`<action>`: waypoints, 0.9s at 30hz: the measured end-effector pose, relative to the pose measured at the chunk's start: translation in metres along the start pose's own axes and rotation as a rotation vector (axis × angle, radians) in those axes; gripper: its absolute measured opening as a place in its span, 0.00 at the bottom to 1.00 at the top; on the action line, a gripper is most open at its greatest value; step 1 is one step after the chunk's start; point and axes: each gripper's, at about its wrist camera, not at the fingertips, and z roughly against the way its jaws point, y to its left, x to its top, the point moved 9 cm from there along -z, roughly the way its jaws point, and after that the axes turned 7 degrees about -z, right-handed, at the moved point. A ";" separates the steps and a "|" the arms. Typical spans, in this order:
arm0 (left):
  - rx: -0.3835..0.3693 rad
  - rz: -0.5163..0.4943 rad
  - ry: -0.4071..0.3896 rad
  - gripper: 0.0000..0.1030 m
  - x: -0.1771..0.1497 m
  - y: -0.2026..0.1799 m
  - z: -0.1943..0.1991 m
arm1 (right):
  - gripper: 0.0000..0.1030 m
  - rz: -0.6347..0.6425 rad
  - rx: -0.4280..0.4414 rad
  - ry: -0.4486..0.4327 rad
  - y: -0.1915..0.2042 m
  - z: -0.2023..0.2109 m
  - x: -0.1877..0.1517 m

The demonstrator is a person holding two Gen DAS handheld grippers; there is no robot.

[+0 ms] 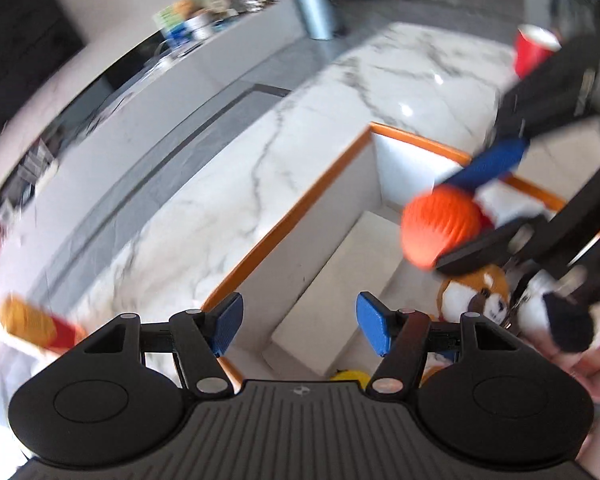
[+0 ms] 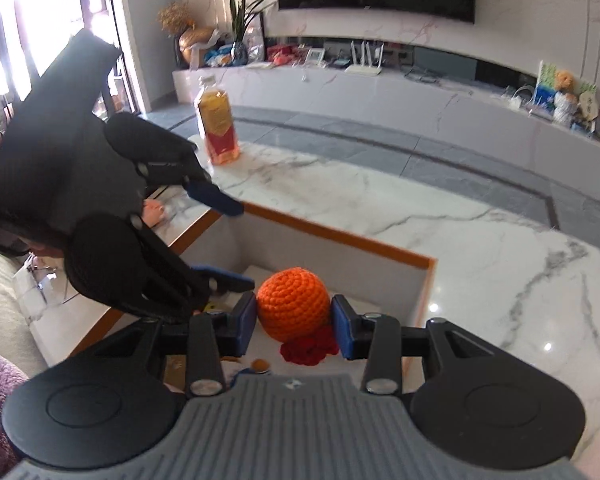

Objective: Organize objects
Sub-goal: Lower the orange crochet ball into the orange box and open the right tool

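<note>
My right gripper (image 2: pixel 294 322) is shut on an orange crocheted ball (image 2: pixel 293 303) with a red crocheted frill (image 2: pixel 309 347) beneath, held over the white storage box with an orange rim (image 2: pixel 340 238). In the left wrist view the ball (image 1: pixel 440 229) hangs between the right gripper's fingers (image 1: pixel 486 166) above the box (image 1: pixel 292 208). My left gripper (image 1: pixel 299 326) is open and empty over the box's near corner. Plush toys (image 1: pixel 476 292) lie inside the box at the right.
A bottle of amber liquid with a red label (image 2: pixel 217 124) stands on the marble table (image 2: pixel 420 216) beyond the box; it also shows in the left wrist view (image 1: pixel 36 322). A red cup (image 1: pixel 534 50) stands far right. A yellow object (image 1: pixel 350 375) lies in the box.
</note>
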 end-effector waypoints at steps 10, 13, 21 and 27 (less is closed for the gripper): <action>0.116 0.171 0.016 0.67 -0.024 0.033 0.008 | 0.41 0.010 -0.039 0.146 0.022 -0.080 -0.008; 0.113 0.186 0.000 0.67 -0.029 0.035 0.012 | 0.42 0.004 -0.049 0.184 0.022 -0.092 -0.013; 0.091 0.224 -0.018 0.67 -0.036 0.031 0.018 | 0.43 -0.024 -0.064 0.226 0.020 -0.097 -0.023; 0.093 0.289 -0.044 0.68 -0.035 0.030 0.045 | 0.43 -0.036 -0.082 0.173 0.020 -0.061 -0.014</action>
